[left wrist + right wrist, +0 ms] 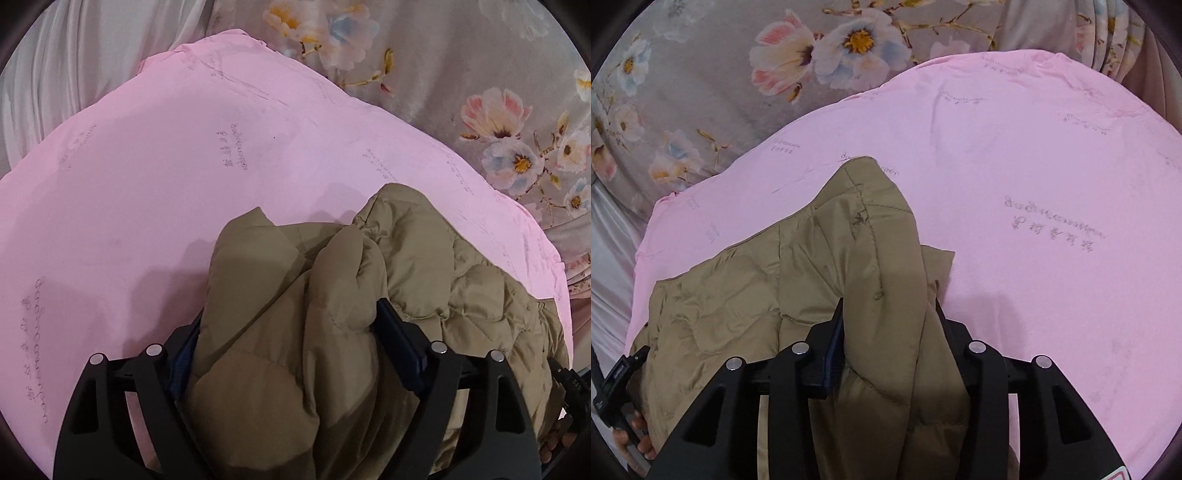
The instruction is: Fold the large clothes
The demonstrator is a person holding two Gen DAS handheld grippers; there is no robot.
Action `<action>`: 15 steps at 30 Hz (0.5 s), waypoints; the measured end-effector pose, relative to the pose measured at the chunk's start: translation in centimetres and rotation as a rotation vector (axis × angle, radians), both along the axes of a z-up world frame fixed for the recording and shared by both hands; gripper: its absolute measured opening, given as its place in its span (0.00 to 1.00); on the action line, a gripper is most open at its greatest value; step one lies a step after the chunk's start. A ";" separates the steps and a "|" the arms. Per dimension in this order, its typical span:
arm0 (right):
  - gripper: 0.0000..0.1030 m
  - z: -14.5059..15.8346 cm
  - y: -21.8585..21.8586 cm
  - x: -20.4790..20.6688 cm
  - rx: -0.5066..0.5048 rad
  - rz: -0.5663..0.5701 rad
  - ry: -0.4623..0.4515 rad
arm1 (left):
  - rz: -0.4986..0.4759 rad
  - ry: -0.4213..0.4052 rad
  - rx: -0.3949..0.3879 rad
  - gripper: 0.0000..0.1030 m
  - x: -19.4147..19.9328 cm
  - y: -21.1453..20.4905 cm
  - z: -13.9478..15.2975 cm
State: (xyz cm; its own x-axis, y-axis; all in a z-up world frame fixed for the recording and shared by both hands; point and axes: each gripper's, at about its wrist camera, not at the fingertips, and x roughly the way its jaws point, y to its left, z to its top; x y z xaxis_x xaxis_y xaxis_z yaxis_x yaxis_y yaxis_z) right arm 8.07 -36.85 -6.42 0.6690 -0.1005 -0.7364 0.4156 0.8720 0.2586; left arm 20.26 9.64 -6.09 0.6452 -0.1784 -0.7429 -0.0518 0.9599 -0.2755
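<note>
An olive quilted puffer jacket (406, 266) is held bunched above a pink sheet (147, 184). My left gripper (291, 325) is shut on a thick fold of the jacket, which bulges between its dark fingers (399, 332). In the right wrist view the same jacket (738, 295) hangs leftward, and my right gripper (890, 314) is shut on another fold of it that stands up between the fingers (834, 339). The pink sheet (1034, 184) spreads under it. Each gripper's far tips are hidden by fabric.
A grey floral bedspread (480, 92) lies beyond the pink sheet, also in the right wrist view (701, 92). White satin fabric (74, 55) is at the far left. The other hand-held gripper and a hand show at the lower left (617, 398).
</note>
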 end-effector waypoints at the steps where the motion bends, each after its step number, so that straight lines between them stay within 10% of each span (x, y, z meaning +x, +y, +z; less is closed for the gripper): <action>1: 0.42 0.9 0.4 -0.8 -0.047 -0.019 -0.005 | 0.000 -0.006 -0.017 0.80 -0.8 0.6 0.6; 6: 0.48 5.7 4.0 -4.5 -0.278 -0.084 -0.105 | 0.022 0.018 -0.073 0.87 -5.6 5.1 3.0; 9: 0.46 7.3 7.4 -3.8 -0.234 0.045 -0.154 | 0.023 0.102 -0.181 0.87 -7.9 7.0 2.2; 15: 0.05 4.7 14.3 2.2 -0.033 0.365 -0.056 | 0.037 0.219 -0.400 0.87 -11.0 7.0 -0.9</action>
State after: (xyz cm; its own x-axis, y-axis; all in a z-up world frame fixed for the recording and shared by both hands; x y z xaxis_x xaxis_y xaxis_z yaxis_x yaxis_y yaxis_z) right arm 10.24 -22.52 -1.76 0.7041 0.1292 -0.6983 0.0616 0.9685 0.2414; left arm 9.29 16.67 -6.96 0.4915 -0.4591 -0.7401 -0.1821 0.7768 -0.6028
